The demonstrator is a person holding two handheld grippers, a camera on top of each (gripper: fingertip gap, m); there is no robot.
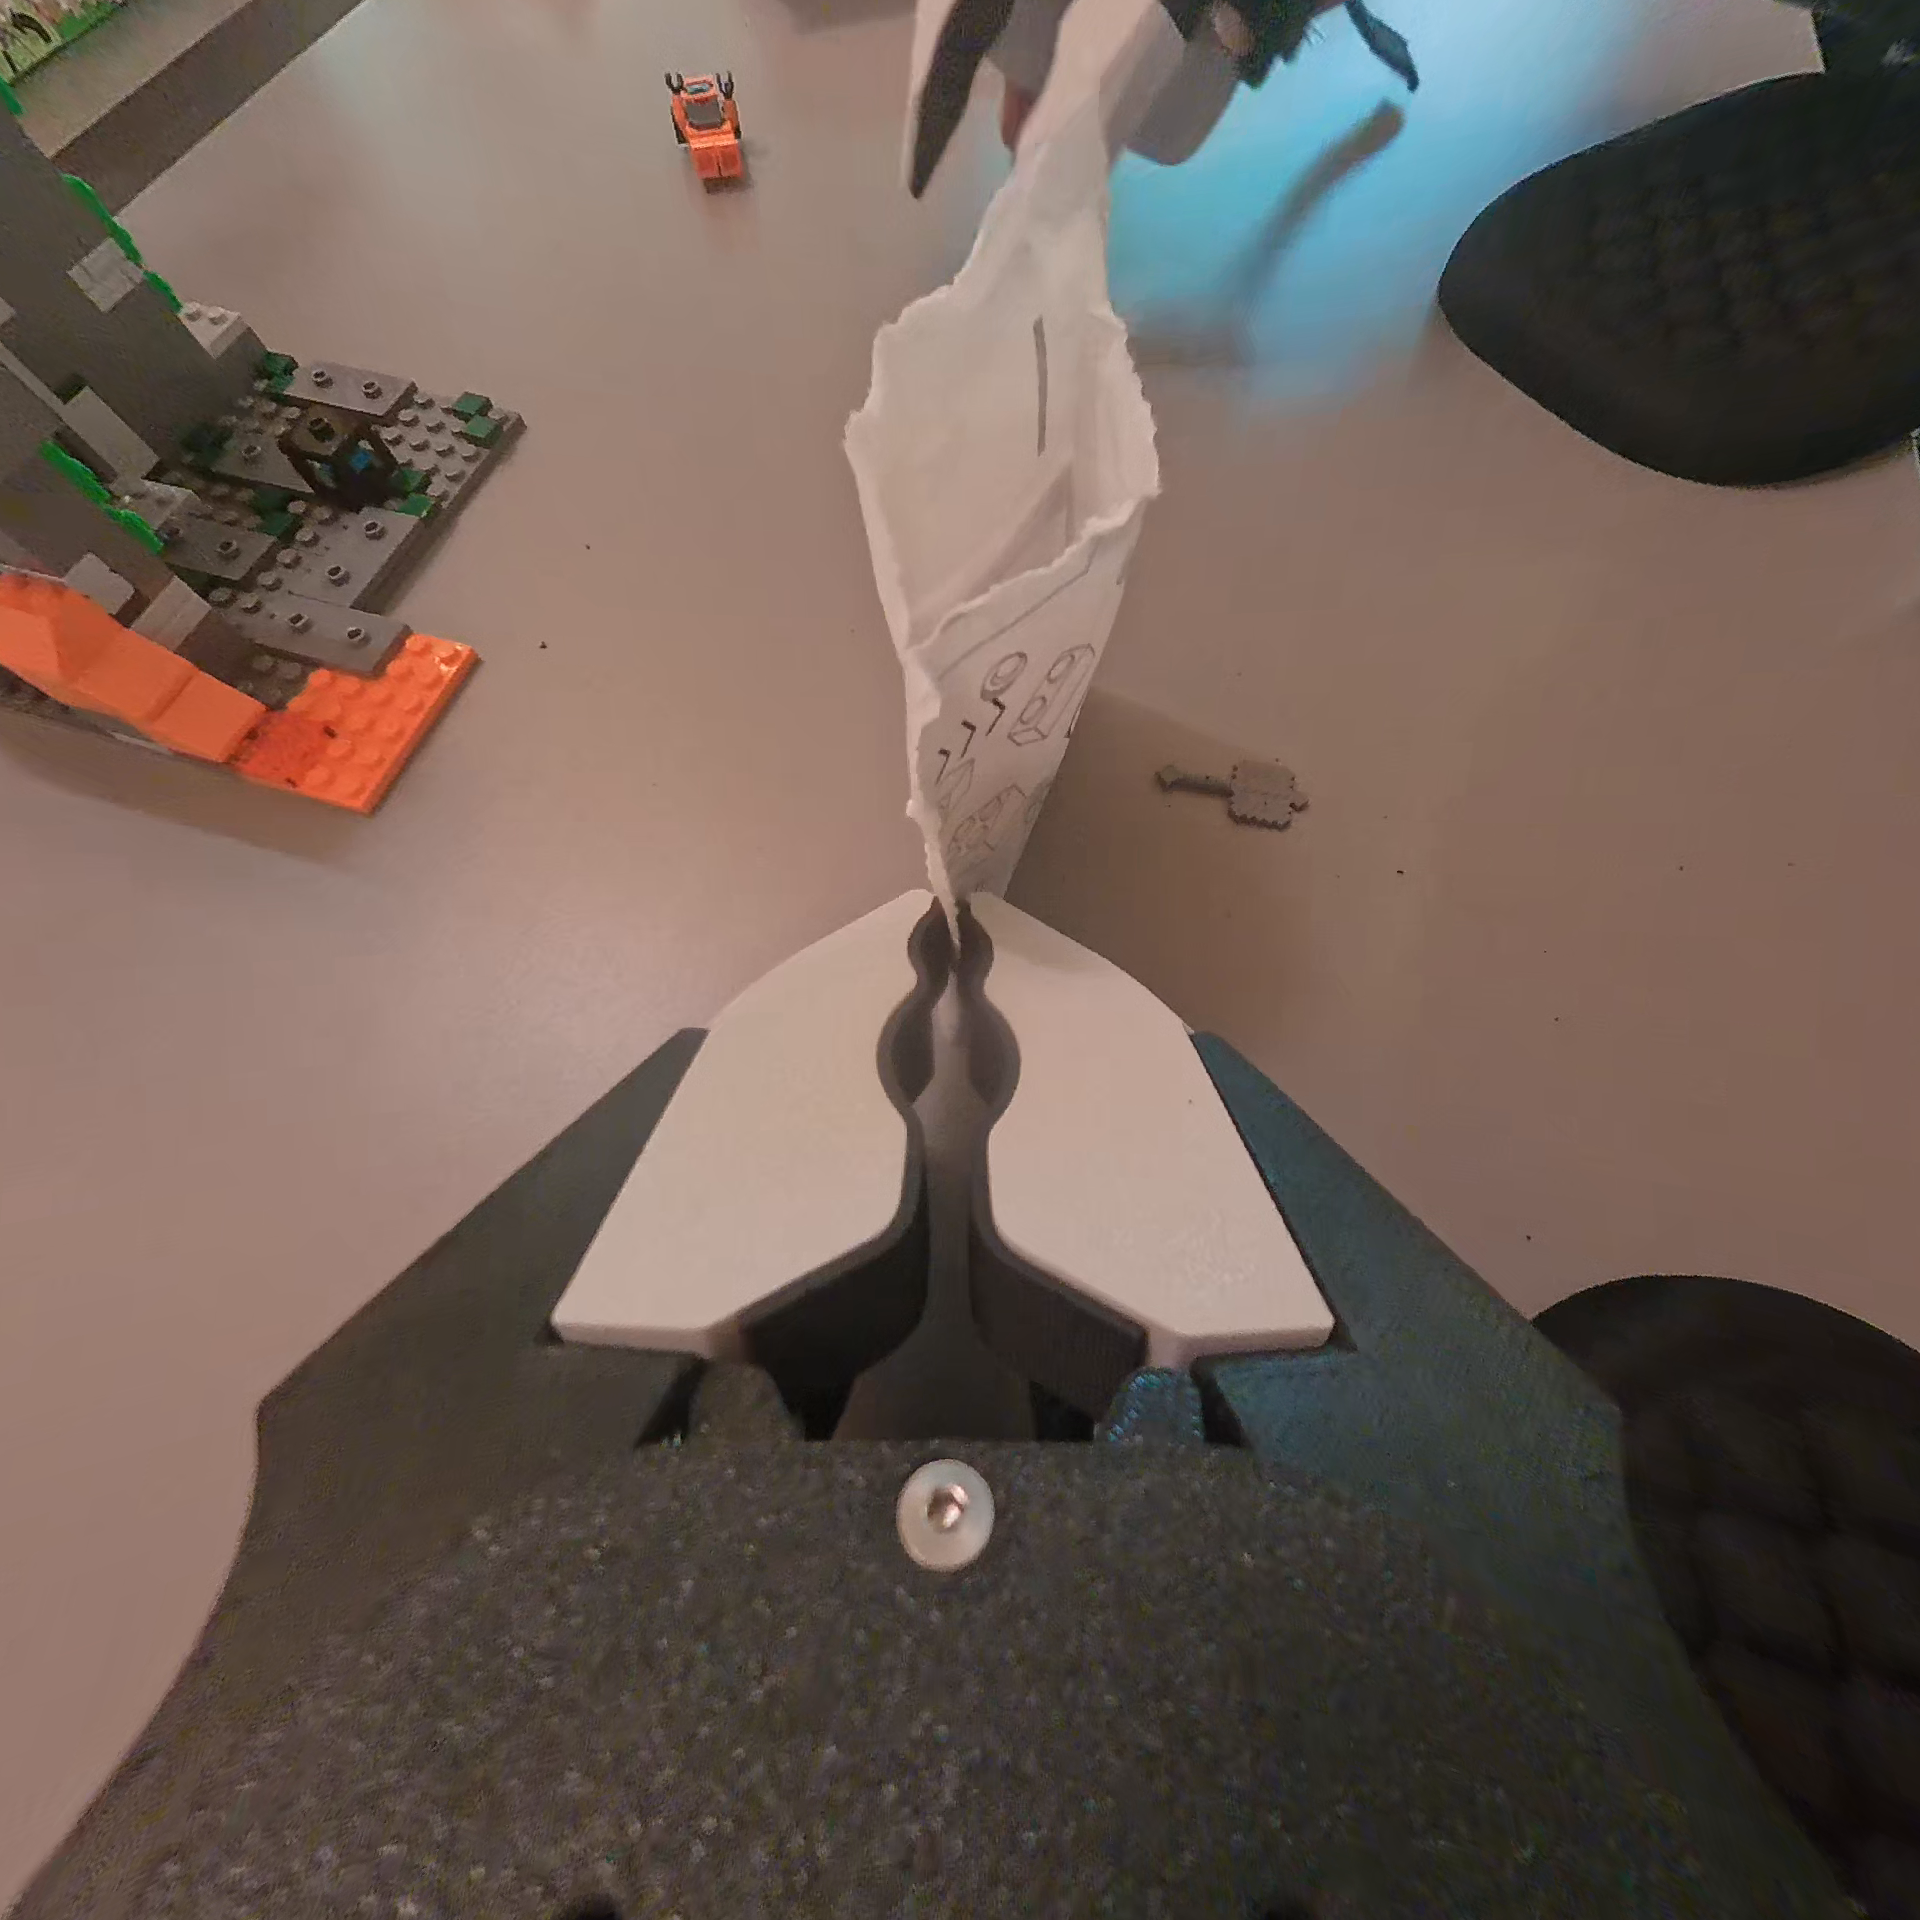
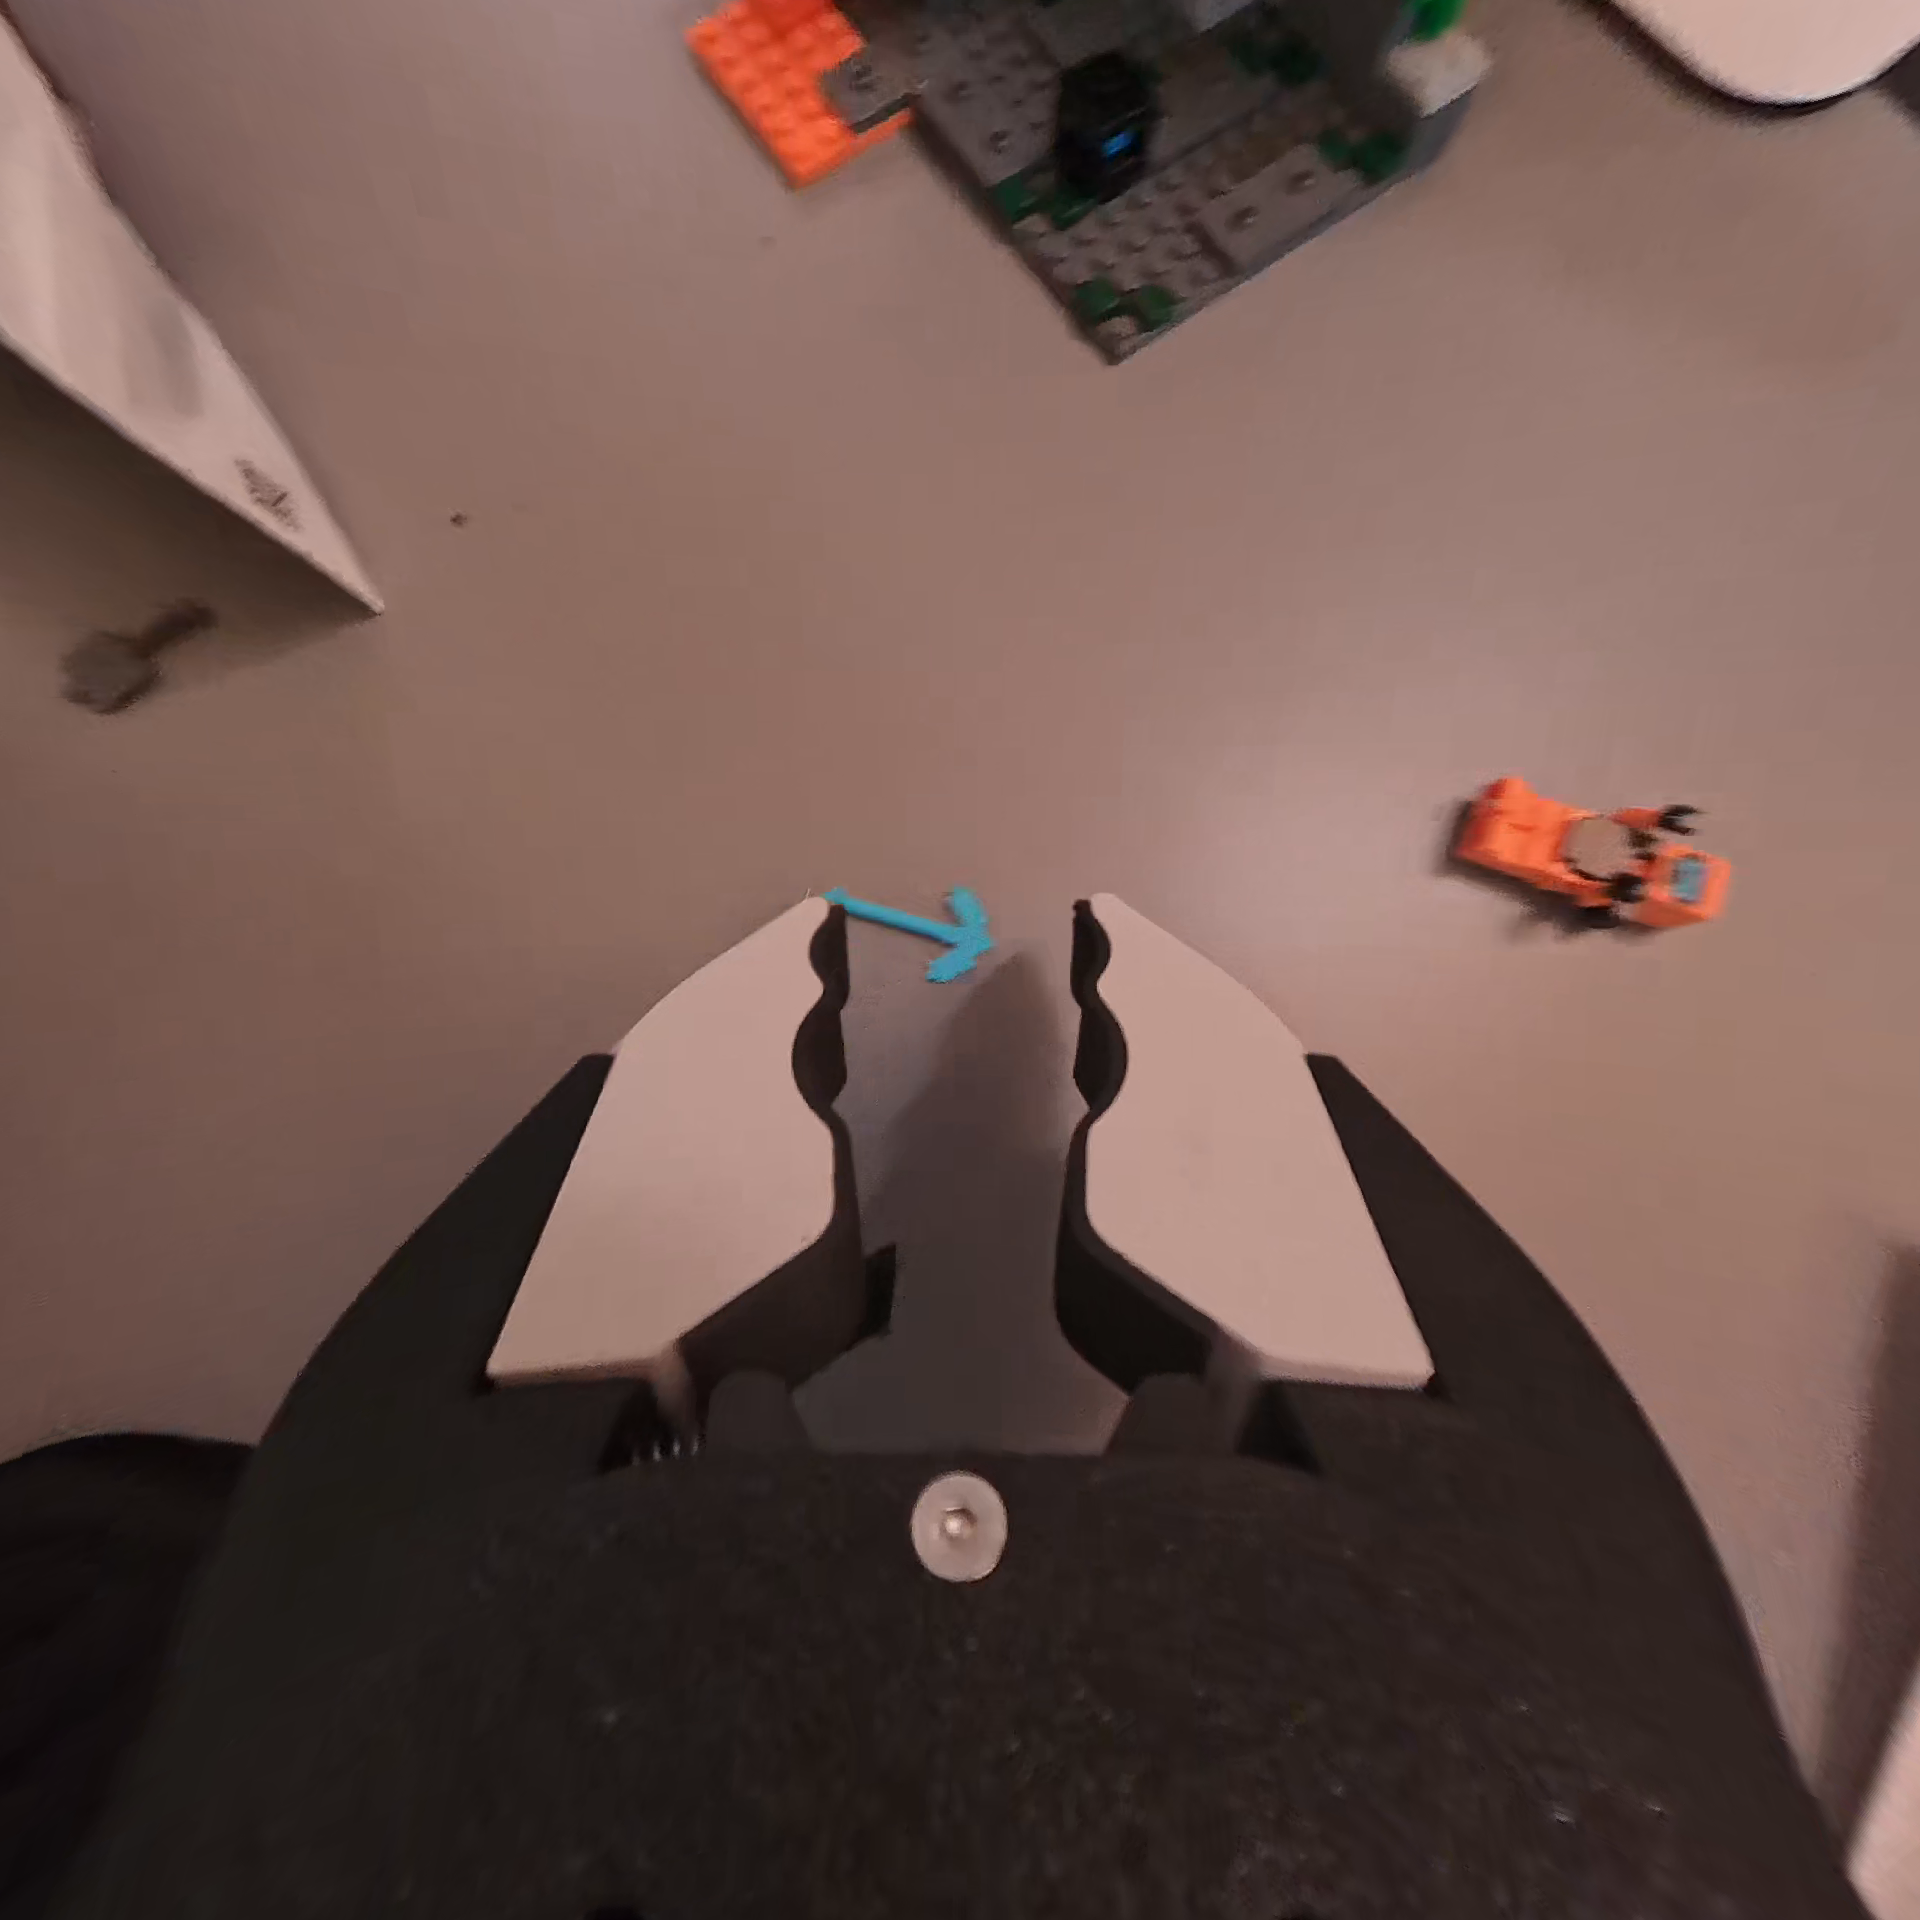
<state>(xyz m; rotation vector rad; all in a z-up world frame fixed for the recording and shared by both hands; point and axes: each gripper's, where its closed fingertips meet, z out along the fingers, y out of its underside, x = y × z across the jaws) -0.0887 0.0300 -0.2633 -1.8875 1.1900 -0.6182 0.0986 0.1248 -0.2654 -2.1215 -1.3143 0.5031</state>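
While the left gripper [image 1: 953, 914] clamps the bottom tip of a torn white paper bag [image 1: 1003, 540], the right gripper [image 2: 956, 914] hangs with fingers apart above a small blue pickaxe [image 2: 925, 930] lying on the table [image 2: 623, 675].

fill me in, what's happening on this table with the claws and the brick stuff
A person works two handheld claws over a table. The left claw is shut on the bottom tip of a torn white paper bag printed with brick drawings. The right claw is open above a small blue pickaxe piece lying on the table, not gripping it. Nearby sit a grey, green and orange brick build, an orange toy figure and a grey key-like piece.
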